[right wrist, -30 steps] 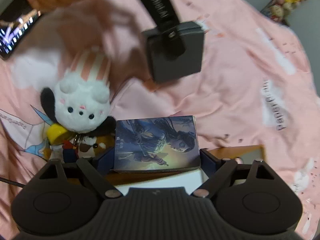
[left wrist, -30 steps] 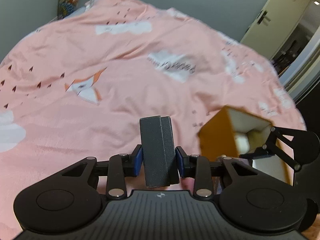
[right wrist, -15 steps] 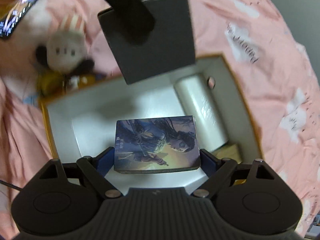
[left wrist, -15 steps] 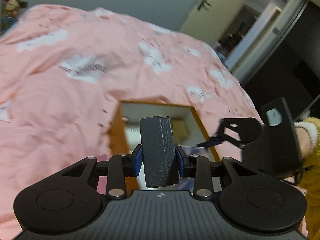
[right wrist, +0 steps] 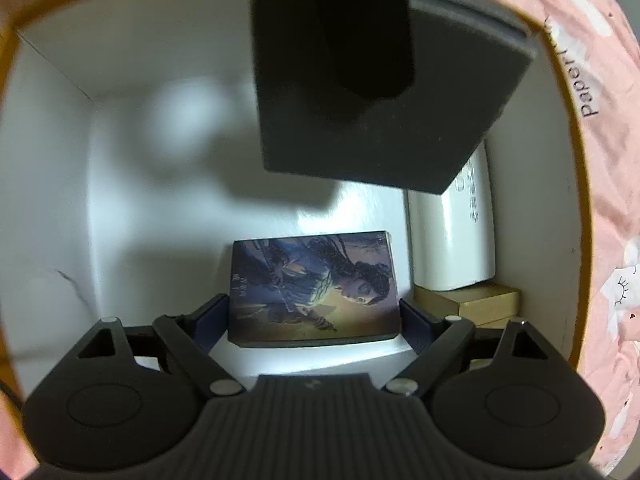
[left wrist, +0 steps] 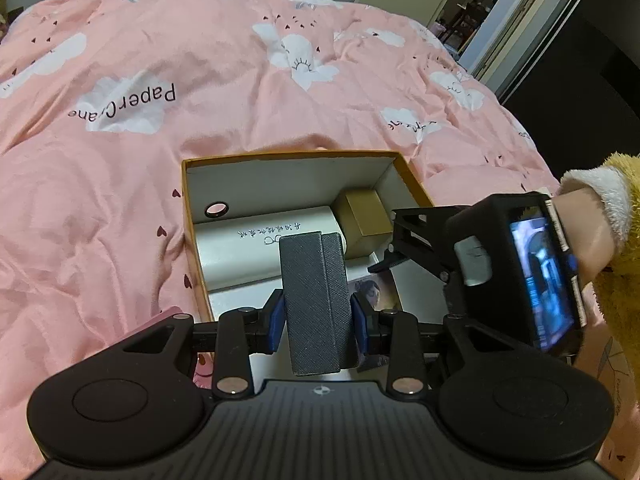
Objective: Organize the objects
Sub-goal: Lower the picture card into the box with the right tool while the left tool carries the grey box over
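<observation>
An open orange box (left wrist: 192, 248) with a white inside (right wrist: 160, 208) lies on the pink bed. In it are a white cylinder (left wrist: 256, 248) (right wrist: 456, 240) and a small gold box (left wrist: 364, 216) (right wrist: 480, 300). My left gripper (left wrist: 318, 320) is shut on a dark grey textured case (left wrist: 316, 300) and holds it upright over the box's near edge; the case also hangs at the top of the right wrist view (right wrist: 360, 128). My right gripper (right wrist: 314, 316) is shut on an illustrated card box (right wrist: 312, 288) low inside the orange box; it shows from the side in the left wrist view (left wrist: 420, 248).
The pink quilt (left wrist: 200, 60) with cloud prints surrounds the box. A pink item (left wrist: 160, 320) lies just left of the box's near corner. A doorway (left wrist: 460, 12) is at the far right. The person's hand in a yellow sleeve (left wrist: 600, 216) holds the right gripper.
Both grippers moved from beside the box to over it. The right gripper has lowered the card box deep into the orange box. The plush toy has left the right wrist view.
</observation>
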{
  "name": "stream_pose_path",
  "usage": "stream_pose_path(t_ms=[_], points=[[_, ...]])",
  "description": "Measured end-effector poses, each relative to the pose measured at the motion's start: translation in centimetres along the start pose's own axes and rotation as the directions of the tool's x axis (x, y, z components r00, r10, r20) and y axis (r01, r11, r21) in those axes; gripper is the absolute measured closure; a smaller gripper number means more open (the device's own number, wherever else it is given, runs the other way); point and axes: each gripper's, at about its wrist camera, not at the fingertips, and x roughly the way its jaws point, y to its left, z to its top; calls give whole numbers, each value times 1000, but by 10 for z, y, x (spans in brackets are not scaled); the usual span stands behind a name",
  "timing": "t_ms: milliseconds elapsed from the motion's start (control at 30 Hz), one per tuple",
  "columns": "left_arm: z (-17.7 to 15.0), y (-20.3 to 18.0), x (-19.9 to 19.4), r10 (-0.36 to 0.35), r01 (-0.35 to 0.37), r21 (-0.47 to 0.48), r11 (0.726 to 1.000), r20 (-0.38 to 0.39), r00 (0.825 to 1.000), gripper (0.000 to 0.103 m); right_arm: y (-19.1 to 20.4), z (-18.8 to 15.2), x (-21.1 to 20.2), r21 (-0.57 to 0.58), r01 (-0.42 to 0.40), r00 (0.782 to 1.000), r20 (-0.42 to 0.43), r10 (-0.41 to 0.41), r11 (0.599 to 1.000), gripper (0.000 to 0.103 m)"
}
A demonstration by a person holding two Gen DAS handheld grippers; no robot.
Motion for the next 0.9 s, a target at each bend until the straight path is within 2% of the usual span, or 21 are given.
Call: stream_pose_path(t_ms=[133,300,533,600,633,767,833,900], points=[[1,0,6,-1,0,-5,1000,-11,1000,64,-12,-3,10,15,-19,999,-31,20,1000,14],[4,1,15,-8,7,-12,1000,-25,1000,64,-22,-9,15,33,36,996,-89,-33,999,14],[3,-1,24,-17,16,-23,1000,-39,999,64,-33,-23,8,34,92,991,-104,-88,995,12],[3,-1,26,-22,20,-34,999,-40,999,64,-36,-27,4,40,103,991,-90,-99,994,13],[2,-1,27,-25,23,-41,999,-40,999,64,-36,-28,2,43,98,993,-74,-94,994,17],[2,0,31,-5,3,-56,998,-37,999,64,-35,-32,-5,82,44,999,15,-45,996,20],[2,-1,32,8,-10,-50,999,-34,999,64,-33,-32,-1,88,48,998,24,-50,995,29],[2,-3,33,12,-14,-45,999,-32,999,64,-30,-33,6,89,54,998,22,-56,995,31]])
